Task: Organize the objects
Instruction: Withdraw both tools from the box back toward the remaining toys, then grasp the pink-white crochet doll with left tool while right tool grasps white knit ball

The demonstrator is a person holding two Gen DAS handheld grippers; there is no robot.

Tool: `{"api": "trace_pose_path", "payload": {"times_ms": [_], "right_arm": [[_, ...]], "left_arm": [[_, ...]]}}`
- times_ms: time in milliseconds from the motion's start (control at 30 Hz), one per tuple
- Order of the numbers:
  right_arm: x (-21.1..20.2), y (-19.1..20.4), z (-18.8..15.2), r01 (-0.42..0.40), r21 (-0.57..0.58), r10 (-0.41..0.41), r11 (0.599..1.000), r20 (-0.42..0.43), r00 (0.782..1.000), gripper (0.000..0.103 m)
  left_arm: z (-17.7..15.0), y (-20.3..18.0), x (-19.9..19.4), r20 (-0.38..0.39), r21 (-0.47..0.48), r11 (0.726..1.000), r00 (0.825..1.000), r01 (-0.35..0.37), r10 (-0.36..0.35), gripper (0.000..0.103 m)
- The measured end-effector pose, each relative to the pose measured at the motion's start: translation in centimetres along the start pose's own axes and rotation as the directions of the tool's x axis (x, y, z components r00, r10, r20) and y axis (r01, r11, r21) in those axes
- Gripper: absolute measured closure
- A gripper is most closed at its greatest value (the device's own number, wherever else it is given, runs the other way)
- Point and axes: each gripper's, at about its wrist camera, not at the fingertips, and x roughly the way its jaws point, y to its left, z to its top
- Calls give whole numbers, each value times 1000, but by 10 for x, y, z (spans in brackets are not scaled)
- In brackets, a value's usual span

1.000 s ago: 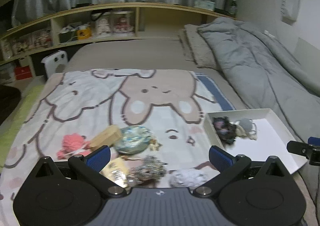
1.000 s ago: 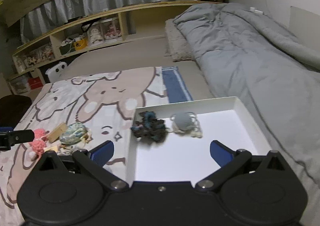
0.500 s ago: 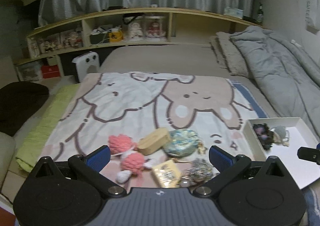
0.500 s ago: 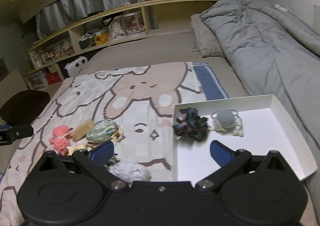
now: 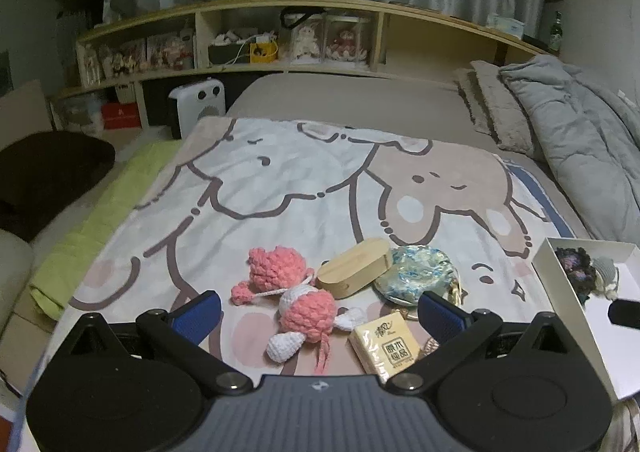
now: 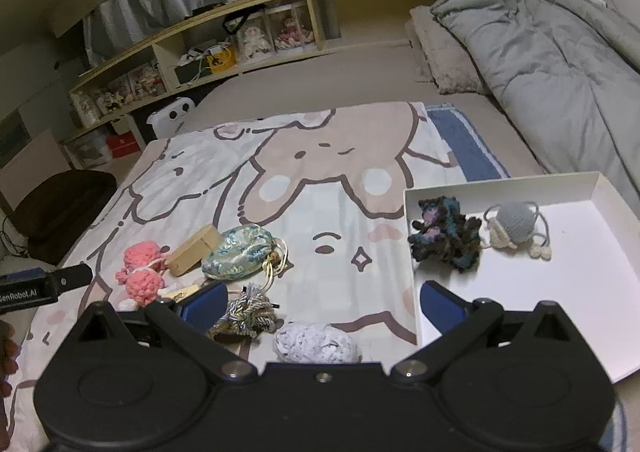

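Note:
Small items lie on a cartoon blanket: a pink crochet toy (image 5: 294,292), a wooden oval case (image 5: 354,267), a blue-green brocade pouch (image 5: 420,274), a yellow packet (image 5: 386,344). In the right wrist view I also see a braided cord bundle (image 6: 248,312) and a pale knitted piece (image 6: 316,344). A white tray (image 6: 592,292) at the right holds a dark knitted piece (image 6: 444,236) and a grey crochet piece (image 6: 516,224). My left gripper (image 5: 320,312) is open just above the pink toy. My right gripper (image 6: 324,302) is open above the pale knitted piece.
A grey duvet (image 6: 560,52) and pillow (image 6: 440,56) lie at the right. Wooden shelves (image 5: 280,44) with dolls run along the back. A white heater (image 5: 196,104) and a dark cushion (image 5: 44,172) stand left of the bed. The white tray also shows in the left wrist view (image 5: 560,280).
Both grippers have shifted left along the blanket. The left view has swung from the tray side to the pink toy; the right view now takes in the loose items as well as the tray.

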Motion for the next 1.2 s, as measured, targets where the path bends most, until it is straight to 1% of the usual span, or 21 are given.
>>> {"api": "trace_pose_path", "payload": {"times_ms": [100,200,333,433,567,633,767,967,1067,1200], "right_arm": [[13,0,-3,8,17,-8,1000,-2,1000,0],[24,1,-9,15,23,-16,1000,22,1000,0],[40,1,-18,10,25,-10,1000,7,1000,0],[48,0,-26,19,40,-20,999,16,1000,0],[57,1,-35,43,28,-43,999,10,999,0],[61,2,-39,52,35,-52,998,-1,999,0],[68,3,-44,47,52,-46,998,-24,999,0],[77,3,-50,57,100,-50,993,-63,997,0],[82,5,-53,66,105,-58,992,-76,995,0],[88,8,-56,68,114,-58,991,-92,994,0]], "left_arm": [[0,9,15,-4,-31,999,1000,-14,14,0],[3,16,27,2,-60,998,1000,-14,14,0],[7,20,43,9,-103,995,1000,-7,8,2],[10,19,57,1,-128,992,1000,-3,3,7],[10,15,77,-26,-134,991,1000,-10,6,14],[8,15,86,-43,-153,988,999,-12,5,18],[4,17,104,-81,-183,983,997,-28,13,24],[-5,23,128,-150,-257,964,988,-62,24,32],[-11,24,138,-179,-275,958,983,-81,32,33],[-13,26,142,-170,-304,948,985,-95,44,34]]}}
